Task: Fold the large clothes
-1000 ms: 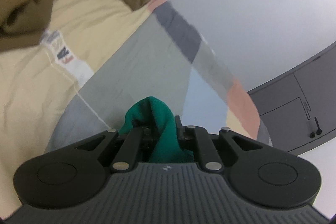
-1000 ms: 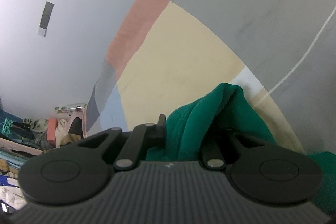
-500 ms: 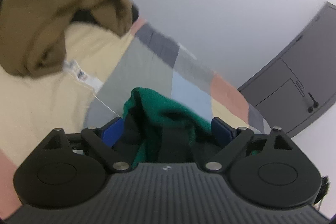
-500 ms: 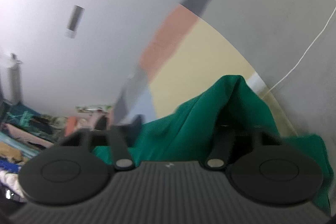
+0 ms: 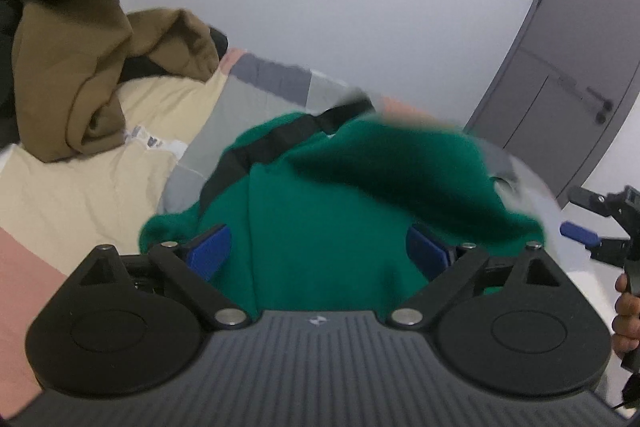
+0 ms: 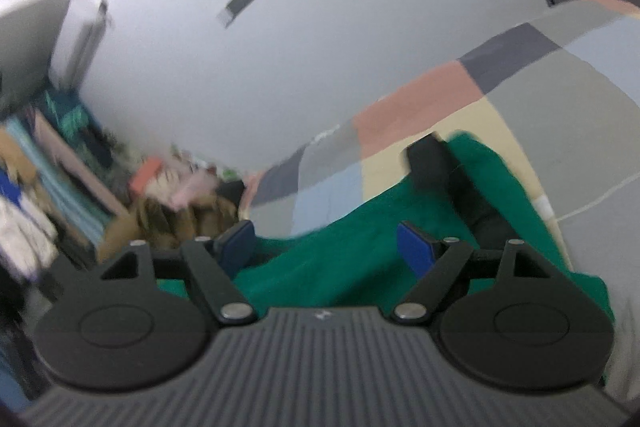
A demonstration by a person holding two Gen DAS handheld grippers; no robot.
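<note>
Both tools spread wide, nothing pinched. Jaws on both have just been opening; green cloth sits between the blue pads on each, but the pads are not pressing on it.

Left tool (image 5: 318,247): blue pads far apart, green garment (image 5: 332,223) bunched between and in front of them. Fabric rises in a mound above the tool body, loose, blurred along its upper edge. A black strap (image 5: 276,143) or trim band runs diagonally across the top left of the mound.

Right tool (image 6: 326,247): same state, pads apart, garment (image 6: 360,255) spread across the gap and trailing off to the right. A black piece (image 6: 444,167) of the garment sticks up at its far end, above the right pad. View is motion-blurred.

Garment lies on the bed (image 5: 80,187), on a patchwork cover of cream, grey, pink and pale blue blocks. Cannot tell whether it is flat or partly folded; it reads as a loose heap.

Left view extras: a brown jacket (image 5: 80,59) is heaped at the head of the bed, upper left, well apart from the green garment. Grey door (image 5: 568,67) at right. The right tool (image 5: 596,227) also shows at the far right edge, with the person's hand (image 5: 626,311) gripping its handle.

Right view extras: cluttered shelves (image 6: 48,179) of clothes at left, blurred, and the white wall (image 6: 320,7) behind.
</note>
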